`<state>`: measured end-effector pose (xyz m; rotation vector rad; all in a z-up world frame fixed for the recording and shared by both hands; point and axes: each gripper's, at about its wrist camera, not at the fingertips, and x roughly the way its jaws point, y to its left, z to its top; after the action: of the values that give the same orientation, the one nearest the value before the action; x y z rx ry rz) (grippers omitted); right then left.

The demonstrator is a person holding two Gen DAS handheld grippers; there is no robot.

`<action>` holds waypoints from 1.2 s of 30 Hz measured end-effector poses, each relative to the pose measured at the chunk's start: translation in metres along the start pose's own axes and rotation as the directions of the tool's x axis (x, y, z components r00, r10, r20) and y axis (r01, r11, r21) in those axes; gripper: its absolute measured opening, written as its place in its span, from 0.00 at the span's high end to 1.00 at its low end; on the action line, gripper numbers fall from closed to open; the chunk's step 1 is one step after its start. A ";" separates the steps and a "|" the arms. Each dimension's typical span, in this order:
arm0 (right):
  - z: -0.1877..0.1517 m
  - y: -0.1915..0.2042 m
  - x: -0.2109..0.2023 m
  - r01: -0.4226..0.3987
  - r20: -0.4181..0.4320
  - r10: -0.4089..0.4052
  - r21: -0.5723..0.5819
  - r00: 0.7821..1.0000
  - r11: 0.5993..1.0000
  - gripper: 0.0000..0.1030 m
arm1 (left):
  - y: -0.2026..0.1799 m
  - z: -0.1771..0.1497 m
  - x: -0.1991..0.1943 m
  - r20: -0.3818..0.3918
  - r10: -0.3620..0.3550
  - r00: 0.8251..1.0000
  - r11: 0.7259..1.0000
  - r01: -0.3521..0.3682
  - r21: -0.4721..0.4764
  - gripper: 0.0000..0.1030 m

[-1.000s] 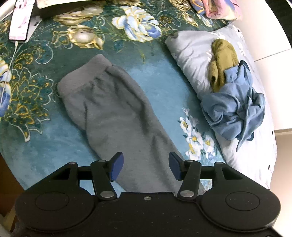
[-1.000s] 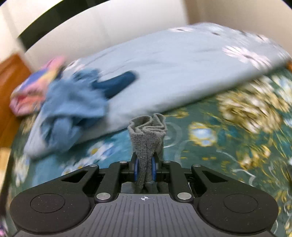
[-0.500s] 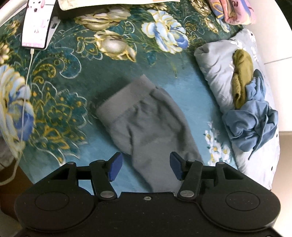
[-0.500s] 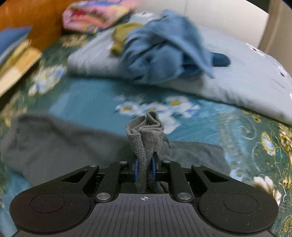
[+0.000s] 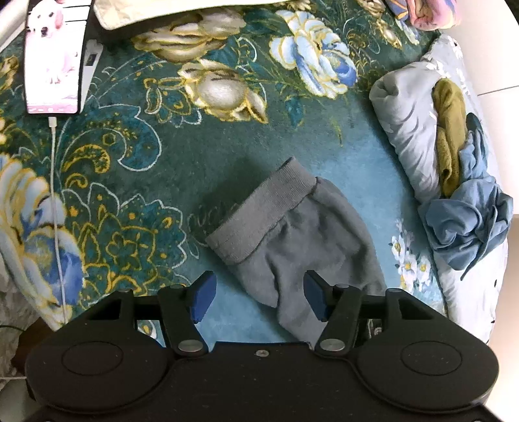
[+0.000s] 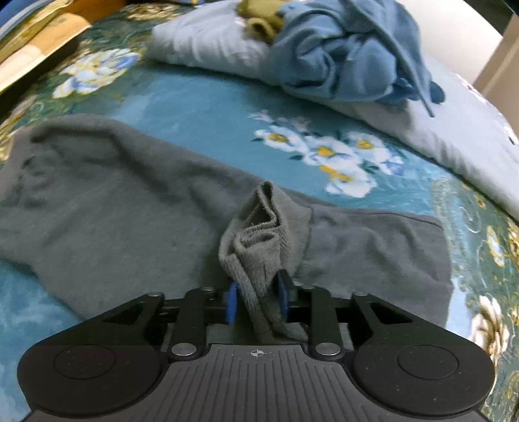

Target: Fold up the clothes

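Grey sweatpants (image 5: pixel 292 233) lie on the teal floral bedspread (image 5: pixel 162 146), waistband toward the upper left. My left gripper (image 5: pixel 258 300) is open and empty, hovering above the pants just below the waistband. In the right wrist view my right gripper (image 6: pixel 256 300) holds a bunched ribbed cuff (image 6: pixel 259 233) of the same pants (image 6: pixel 113 201). The cuff sits over the pants body, folded back onto it. The jaws look slightly parted around the cloth.
A grey pillow (image 5: pixel 408 123) at the right carries an olive garment (image 5: pixel 449 130) and a crumpled blue garment (image 5: pixel 467 220); both show in the right wrist view (image 6: pixel 350 55). A phone (image 5: pixel 53 55) with a white cable (image 5: pixel 56 201) lies at the far left. Folded colourful cloth (image 5: pixel 421 13) sits at the top.
My right gripper swung the cuff over and down onto the pants body, and its jaws have loosened slightly. My left gripper rose and pulled back, so the pants look smaller and shorter.
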<state>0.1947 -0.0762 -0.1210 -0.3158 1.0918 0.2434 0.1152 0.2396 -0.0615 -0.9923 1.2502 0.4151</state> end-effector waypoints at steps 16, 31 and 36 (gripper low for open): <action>0.007 -0.005 -0.013 -0.079 0.047 0.079 -0.003 0.996 0.997 0.87 | 0.012 -0.010 0.024 -0.057 0.016 0.998 1.000 -0.017 -0.008 0.41; 0.012 0.028 -0.018 -0.207 -0.006 0.208 -0.123 0.978 0.971 0.62 | 0.031 -0.009 0.032 -0.033 -0.020 0.999 0.997 0.017 -0.072 0.35; 0.007 0.011 -0.049 -0.202 0.021 0.204 -0.084 0.979 0.976 0.49 | 0.040 -0.010 0.054 0.020 -0.127 0.992 0.982 0.129 -0.135 0.33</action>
<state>0.1750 -0.0655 -0.0753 -0.2726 1.0874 0.4745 0.0962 0.2406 -0.1266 -1.1786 1.1522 0.4090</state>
